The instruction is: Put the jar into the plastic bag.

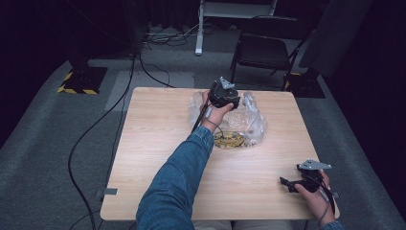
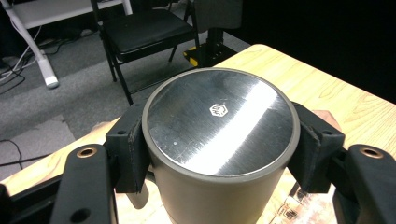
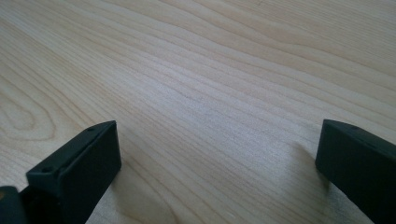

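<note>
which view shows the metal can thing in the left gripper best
The left gripper view: the grey can sits close up, its shiny flat top facing the camera, clamped between both pads. In the high view the hand and left gripper cover it. The right gripper view faces bare table.

Bright at the table, dark all round.
Lit from overhead, with the wooden table point(image 1: 158, 143) evenly pale and the room's edges sunk into black. Broad white glare streaked across the metal lid point(image 2: 219, 123) in the left gripper view. Soft shadows beside the black pads point(image 3: 79, 163) in the right gripper view, slightly blurred there. Overall softness and low detail in the high view.
</note>
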